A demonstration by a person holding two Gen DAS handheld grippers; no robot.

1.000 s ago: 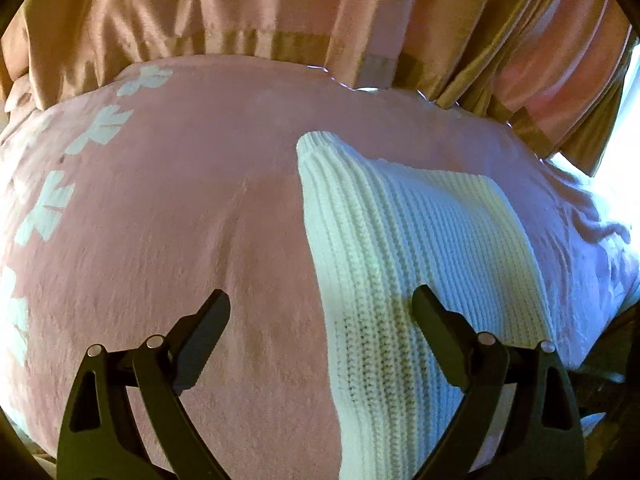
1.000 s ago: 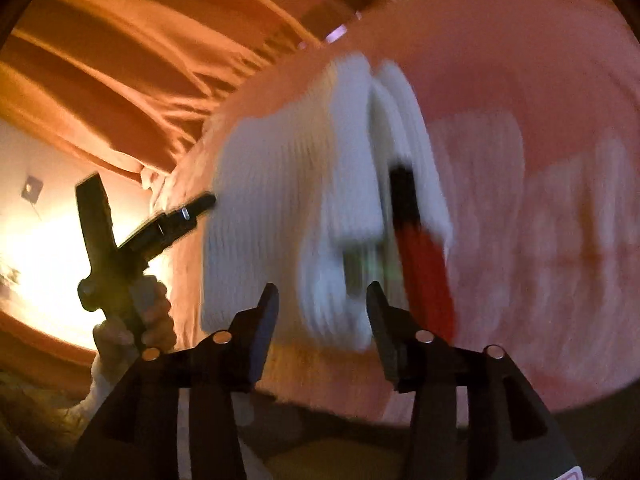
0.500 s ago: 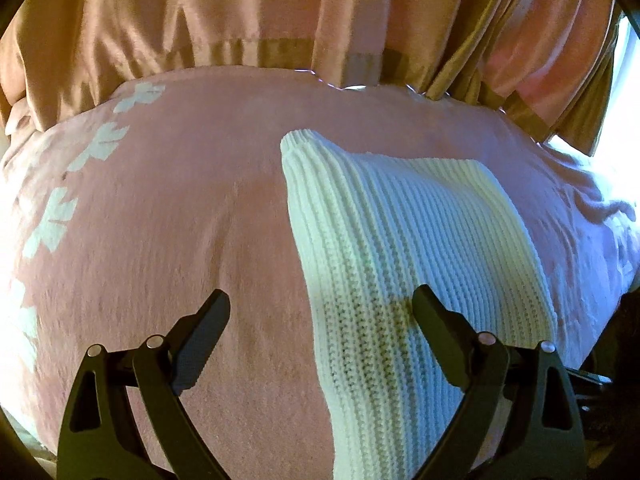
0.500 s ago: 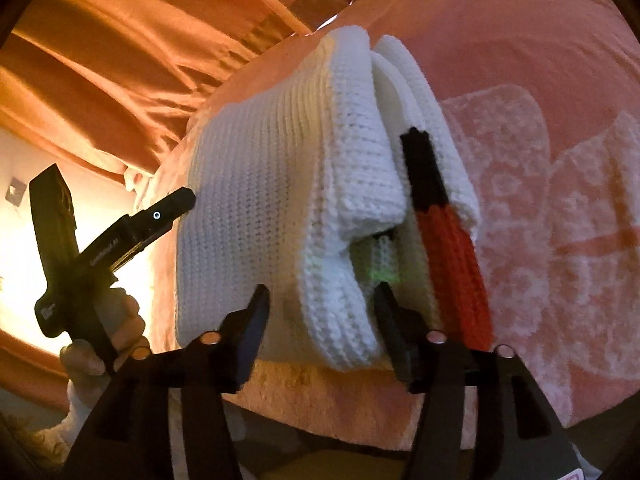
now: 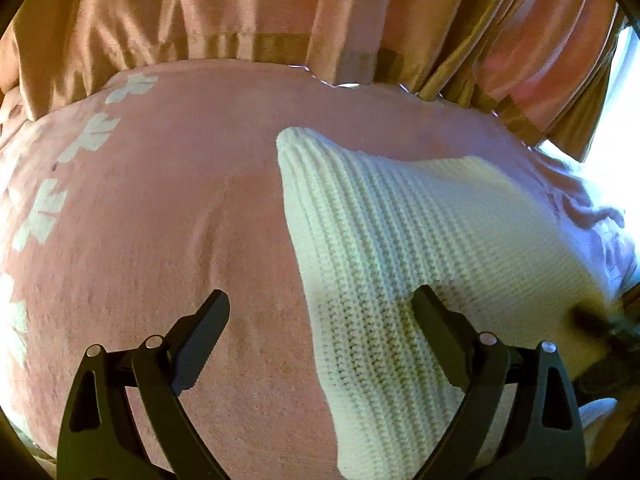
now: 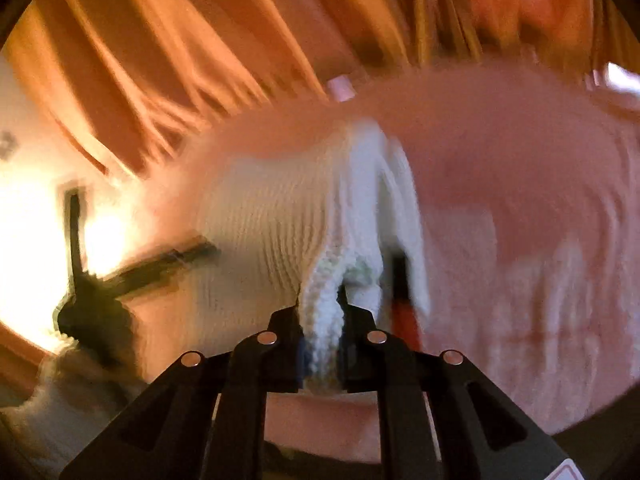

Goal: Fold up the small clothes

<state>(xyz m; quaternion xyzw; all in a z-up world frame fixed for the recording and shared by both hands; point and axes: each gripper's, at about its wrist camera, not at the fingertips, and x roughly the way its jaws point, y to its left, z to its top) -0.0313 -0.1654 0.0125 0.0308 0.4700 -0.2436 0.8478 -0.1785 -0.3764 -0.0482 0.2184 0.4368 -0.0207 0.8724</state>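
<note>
Our right claw (image 6: 320, 334) is clamped on the near edge of the white knit garment (image 5: 420, 248).

We hold our left claw (image 5: 320, 312) spread wide above the garment's left edge, one finger over the pink bedspread (image 5: 160, 220) and one over the knit. The folded garment lies on the bed's right part, a red-and-black strip (image 6: 402, 300) showing in its layers. Beyond, orange curtains (image 5: 280, 12) hang.
</note>
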